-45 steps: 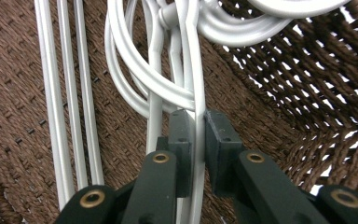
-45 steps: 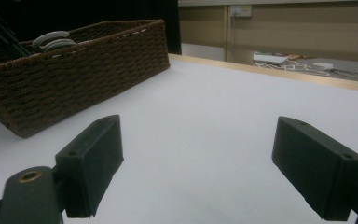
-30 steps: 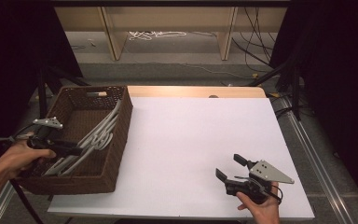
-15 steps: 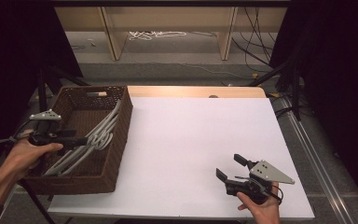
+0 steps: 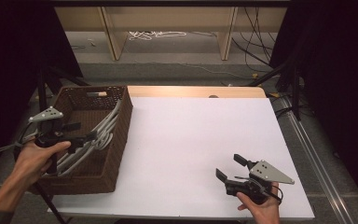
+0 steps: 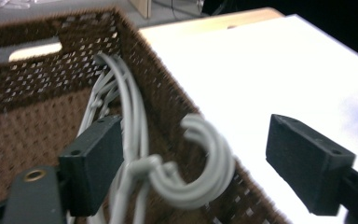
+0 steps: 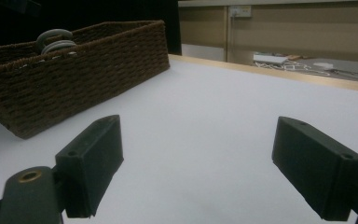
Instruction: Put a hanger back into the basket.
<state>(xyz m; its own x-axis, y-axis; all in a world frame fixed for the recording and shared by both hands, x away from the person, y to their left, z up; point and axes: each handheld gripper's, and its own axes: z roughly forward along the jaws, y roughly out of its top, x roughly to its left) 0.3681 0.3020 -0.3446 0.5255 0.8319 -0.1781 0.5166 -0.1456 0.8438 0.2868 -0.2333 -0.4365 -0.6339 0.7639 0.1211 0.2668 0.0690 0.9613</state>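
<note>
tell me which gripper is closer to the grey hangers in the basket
Left. The left gripper hangs over the basket with the grey hangers between its open jaws, which have just been opening. The right gripper rests far off on the white table.

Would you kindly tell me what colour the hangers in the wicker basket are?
Light grey; the hangers show best in the left gripper view.

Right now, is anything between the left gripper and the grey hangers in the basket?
Nothing visible: the left gripper has just been opening, and the grey hangers lie between its jaws, hooks over the basket wall.
</note>
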